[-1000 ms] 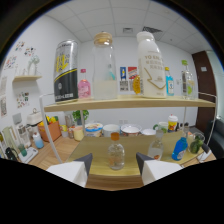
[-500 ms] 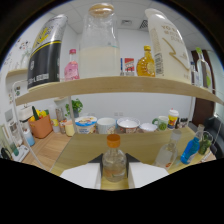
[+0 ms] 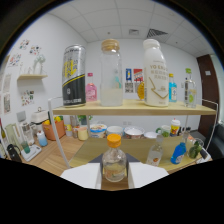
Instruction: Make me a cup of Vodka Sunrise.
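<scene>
**Small bottle between the open fingers, below the shelf**

From the gripper view I see my gripper (image 3: 114, 176) with its two white fingers (image 3: 82, 175) spread apart. A small clear bottle (image 3: 114, 161) with a yellow-orange cap stands upright between them on the wooden table (image 3: 75, 150). I can't tell whether either finger touches it; it looks to be resting on the table, not pinched.

Above and beyond the bottle runs a wooden shelf (image 3: 130, 108) on a white frame. On it, from left to right, stand a black-and-silver can (image 3: 73, 76), a small pink bottle (image 3: 91, 88), a tall glass jar (image 3: 111, 73) with pale liquid at the bottom, and a big white bottle (image 3: 155, 73). Further right are a blue bottle (image 3: 172, 88) and a clear bottle with a green cap (image 3: 189, 89).

Under the shelf, farther back on the table, sit several bowls (image 3: 134, 132). To the right, near the table's edge, is a blue container (image 3: 178, 153).
</scene>
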Demonstrator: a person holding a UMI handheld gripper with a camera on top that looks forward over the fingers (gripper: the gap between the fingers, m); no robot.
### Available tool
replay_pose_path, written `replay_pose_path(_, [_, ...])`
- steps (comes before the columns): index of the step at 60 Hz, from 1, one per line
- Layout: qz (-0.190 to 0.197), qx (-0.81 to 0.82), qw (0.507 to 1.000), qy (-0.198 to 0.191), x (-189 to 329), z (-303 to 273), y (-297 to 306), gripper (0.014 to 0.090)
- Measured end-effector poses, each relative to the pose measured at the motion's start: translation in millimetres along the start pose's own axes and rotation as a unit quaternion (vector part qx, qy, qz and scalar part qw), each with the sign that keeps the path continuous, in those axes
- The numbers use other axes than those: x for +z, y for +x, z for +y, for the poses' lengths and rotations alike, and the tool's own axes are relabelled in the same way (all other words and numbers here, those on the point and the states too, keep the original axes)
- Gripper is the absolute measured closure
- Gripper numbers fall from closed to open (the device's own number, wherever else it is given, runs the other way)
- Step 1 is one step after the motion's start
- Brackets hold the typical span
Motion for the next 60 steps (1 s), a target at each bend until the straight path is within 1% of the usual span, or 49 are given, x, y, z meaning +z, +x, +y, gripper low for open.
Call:
replay_pose_path(6, [-0.003, 0.0, 1.0, 0.0, -22.4, 12.0, -1.8, 0.0693])
replay_pose_path(15, [-0.004, 0.013, 1.0, -0.02, -33.4, 52.3, -4.6, 0.0693])
replay_pose_path(21, [0.001, 0.02, 0.999, -0.038, -21.5, 87.9, -3.2, 0.0693])
replay_pose_path(30, [0.023, 0.031, 0.996, -0.086, 2.2, 145.4, 5.1, 0.0693])
replay_pose_path(37, [0.033, 0.032, 0.992, -0.115, 13.9, 174.5, 8.3, 0.0694])
replay_pose_path(45, [0.033, 0.025, 0.99, -0.137, 22.0, 196.4, 3.2, 0.0696])
replay_pose_path(58, [0.032, 0.022, 0.986, -0.161, 25.4, 216.0, -3.3, 0.069])
replay_pose_path(60, [0.032, 0.02, 0.986, -0.159, 25.6, 215.2, -3.8, 0.0689])
